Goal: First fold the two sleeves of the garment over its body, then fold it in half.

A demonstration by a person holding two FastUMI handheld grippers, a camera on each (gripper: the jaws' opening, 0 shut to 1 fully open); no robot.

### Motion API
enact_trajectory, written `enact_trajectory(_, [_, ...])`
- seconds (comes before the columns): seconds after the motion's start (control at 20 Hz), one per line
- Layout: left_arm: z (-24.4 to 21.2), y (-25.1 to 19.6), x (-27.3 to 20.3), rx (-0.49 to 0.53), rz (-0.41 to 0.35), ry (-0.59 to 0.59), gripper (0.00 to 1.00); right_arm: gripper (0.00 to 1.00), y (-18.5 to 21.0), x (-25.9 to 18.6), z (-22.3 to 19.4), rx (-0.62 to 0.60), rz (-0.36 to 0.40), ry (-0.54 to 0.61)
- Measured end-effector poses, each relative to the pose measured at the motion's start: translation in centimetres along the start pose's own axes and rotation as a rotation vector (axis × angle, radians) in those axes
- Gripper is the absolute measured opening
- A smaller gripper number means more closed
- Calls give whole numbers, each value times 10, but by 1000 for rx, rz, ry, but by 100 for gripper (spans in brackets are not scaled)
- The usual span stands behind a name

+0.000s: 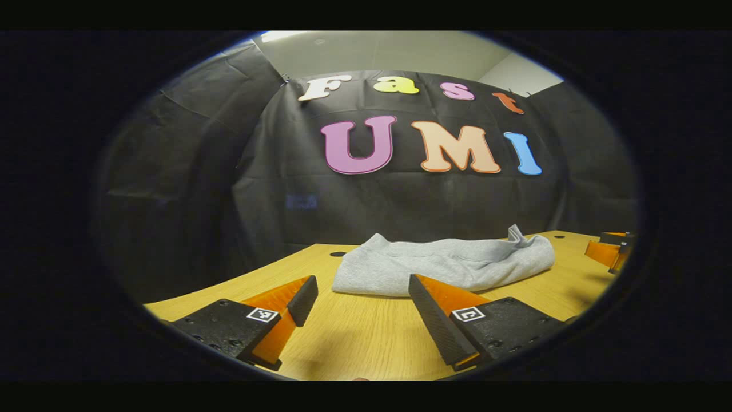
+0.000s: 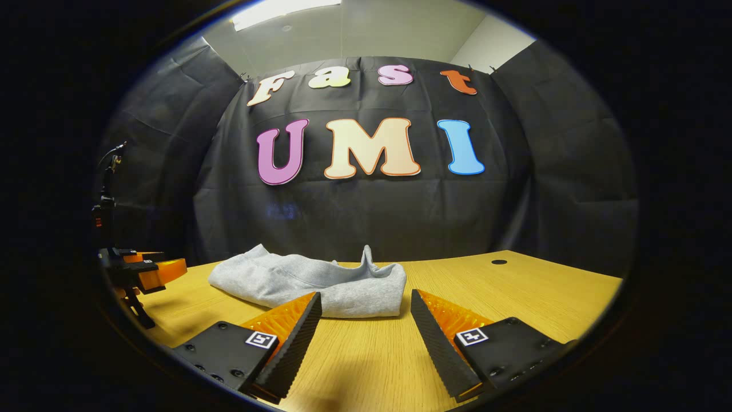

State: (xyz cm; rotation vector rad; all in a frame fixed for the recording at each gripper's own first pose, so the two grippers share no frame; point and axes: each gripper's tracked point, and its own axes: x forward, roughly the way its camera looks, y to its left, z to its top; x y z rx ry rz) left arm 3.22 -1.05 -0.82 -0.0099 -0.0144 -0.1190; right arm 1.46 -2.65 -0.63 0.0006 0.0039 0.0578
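Grey garment (image 1: 443,264) lies folded into a compact bundle on the wooden worktop (image 1: 366,337), toward the far side, close to the black cloth wall behind. In the left gripper view it sits just beyond the fingertips, slightly right of centre, with a small peak of fabric standing up near its right end. In the right gripper view the same garment (image 2: 311,283) lies left of centre, its near edge a thick rounded fold, and a little point of cloth rises from its top.

Left tongs (image 1: 361,286) hang low over the near part of the worktop with the two fingers spread wide apart, nothing between them; bare wood shows in the gap. The right finger's tip overlaps the garment's near edge in that view, though whether it touches the cloth cannot be told. Right tongs (image 2: 366,300) are likewise spread wide with nothing held, fingertips just short of the garment's near edge, bare wood in the gap.

At the far right edge of the left gripper view the other gripper's tips appear, well apart from the garment. At the left edge of the right gripper view the left tongs show again, low over the worktop's left side, beside the garment but apart from it.

A small dark round hole (image 2: 498,262) marks the worktop at the far right.
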Motion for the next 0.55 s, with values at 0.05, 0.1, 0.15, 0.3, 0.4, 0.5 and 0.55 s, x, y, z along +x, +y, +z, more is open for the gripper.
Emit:
enact_trajectory(0.05, [0, 0, -1, 0, 0, -1, 94, 97, 0, -1, 0, 0, -3, 0])
enact_trajectory(0.1, [0, 0, -1, 1, 0, -1, 94, 97, 0, 0, 0, 0, -3, 0])
enact_trajectory(0.15, [0, 0, 0, 0, 0, -1, 93, 97, 0, 0, 0, -1, -3, 0])
enact_trajectory(0.3, [1, 0, 1, 2, 0, -3, 94, 97, 0, 1, 0, 0, -3, 0])
enact_trajectory(0.4, [1, 0, 1, 2, 0, -3, 94, 97, 0, 0, -1, 0, -3, 0])
enact_trajectory(0.5, [1, 0, 0, 0, 1, -1, 94, 97, 0, 1, 0, 0, -3, -1])
enact_trajectory(0.55, [1, 1, 0, 0, 1, 1, 93, 97, 0, 2, 0, 0, -3, 0])
